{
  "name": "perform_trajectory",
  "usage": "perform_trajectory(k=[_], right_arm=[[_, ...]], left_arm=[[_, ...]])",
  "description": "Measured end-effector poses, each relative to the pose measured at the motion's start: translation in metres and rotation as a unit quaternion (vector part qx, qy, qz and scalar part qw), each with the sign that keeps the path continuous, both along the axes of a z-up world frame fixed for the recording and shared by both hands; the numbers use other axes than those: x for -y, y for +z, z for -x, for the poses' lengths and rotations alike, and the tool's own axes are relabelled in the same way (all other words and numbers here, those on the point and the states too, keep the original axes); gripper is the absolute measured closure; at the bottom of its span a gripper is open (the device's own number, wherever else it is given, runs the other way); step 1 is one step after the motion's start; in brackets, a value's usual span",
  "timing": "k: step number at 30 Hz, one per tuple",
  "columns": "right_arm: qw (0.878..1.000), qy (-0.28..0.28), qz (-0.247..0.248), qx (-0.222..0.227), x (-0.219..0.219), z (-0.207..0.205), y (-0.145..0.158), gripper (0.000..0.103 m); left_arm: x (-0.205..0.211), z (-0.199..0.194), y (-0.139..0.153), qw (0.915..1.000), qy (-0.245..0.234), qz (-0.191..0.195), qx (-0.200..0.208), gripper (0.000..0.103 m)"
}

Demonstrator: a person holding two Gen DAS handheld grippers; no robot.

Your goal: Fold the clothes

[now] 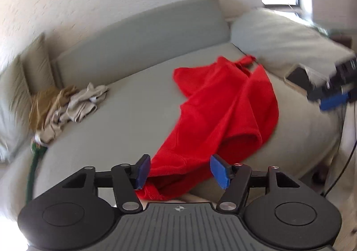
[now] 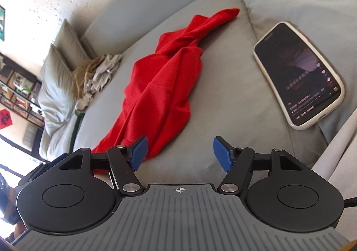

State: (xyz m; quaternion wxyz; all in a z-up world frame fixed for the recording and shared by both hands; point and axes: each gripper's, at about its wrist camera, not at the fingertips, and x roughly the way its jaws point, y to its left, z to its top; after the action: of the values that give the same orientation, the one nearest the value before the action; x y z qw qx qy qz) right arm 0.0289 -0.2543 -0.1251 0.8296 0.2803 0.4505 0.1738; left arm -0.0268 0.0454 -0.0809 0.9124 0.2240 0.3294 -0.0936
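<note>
Blue-padded and black-linked, the left hand-held gripper (image 1: 179, 170) stands with its jaws wide apart over the near hem of a crumpled red cotton garment (image 1: 223, 115); neither pad presses the cloth. That garment lies bunched lengthwise on the pale grey sofa seat (image 1: 133, 99), its far end near a white cushion (image 1: 279, 34). A heap of beige and tan clothes (image 1: 73, 106) sits well apart at the seat's left end. The right hand-held gripper (image 1: 332, 95) shows blurred at the right edge.

From the right wrist, the right hand-held gripper (image 2: 179, 153) is wide open and empty, tilted down at the sofa seat (image 2: 223, 86) just beside the red garment (image 2: 160, 86). A dark-screened smartphone in a cream case (image 2: 299, 75) lies to the right.
</note>
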Motion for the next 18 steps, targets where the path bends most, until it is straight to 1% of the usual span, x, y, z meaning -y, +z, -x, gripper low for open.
perform_trajectory(k=[1, 2, 5, 8, 10, 12, 15, 16, 17, 18], right_arm=[[1.0, 0.002, -0.001, -0.003, -0.001, 0.0, -0.001, 0.035], [1.0, 0.003, 0.0, -0.005, -0.001, 0.0, -0.001, 0.035], [1.0, -0.004, 0.001, -0.012, 0.001, 0.0, -0.004, 0.035], [1.0, -0.005, -0.002, -0.022, -0.001, -0.002, -0.006, 0.035], [1.0, -0.001, 0.0, -0.023, -0.003, -0.002, -0.006, 0.034], [1.0, 0.001, 0.003, -0.025, -0.005, -0.003, -0.007, 0.034], [1.0, 0.002, 0.005, -0.031, -0.006, -0.004, -0.008, 0.034], [0.999, 0.002, 0.006, -0.031, -0.006, -0.004, -0.008, 0.034], [0.999, 0.002, 0.007, -0.032, -0.005, -0.004, -0.009, 0.034], [0.999, 0.001, 0.008, -0.032, -0.005, -0.005, -0.009, 0.034]], left_arm=[[0.003, 0.003, -0.004, 0.9994, -0.018, -0.029, 0.001, 0.043], [0.002, 0.003, -0.007, 0.9988, -0.023, -0.044, -0.001, 0.043], [-0.005, -0.008, -0.013, 0.9969, -0.006, -0.078, -0.003, 0.043], [-0.003, -0.018, -0.018, 0.9917, -0.005, -0.129, -0.002, 0.045], [0.003, -0.02, -0.022, 0.9871, -0.027, -0.157, -0.008, 0.045], [0.009, -0.023, -0.027, 0.981, -0.059, -0.184, -0.016, 0.047], [0.019, -0.021, -0.037, 0.968, -0.111, -0.223, -0.026, 0.05], [0.021, -0.022, -0.039, 0.9651, -0.121, -0.231, -0.028, 0.05], [0.02, -0.025, -0.039, 0.9645, -0.123, -0.232, -0.03, 0.051], [0.02, -0.027, -0.039, 0.9639, -0.125, -0.233, -0.032, 0.054]])
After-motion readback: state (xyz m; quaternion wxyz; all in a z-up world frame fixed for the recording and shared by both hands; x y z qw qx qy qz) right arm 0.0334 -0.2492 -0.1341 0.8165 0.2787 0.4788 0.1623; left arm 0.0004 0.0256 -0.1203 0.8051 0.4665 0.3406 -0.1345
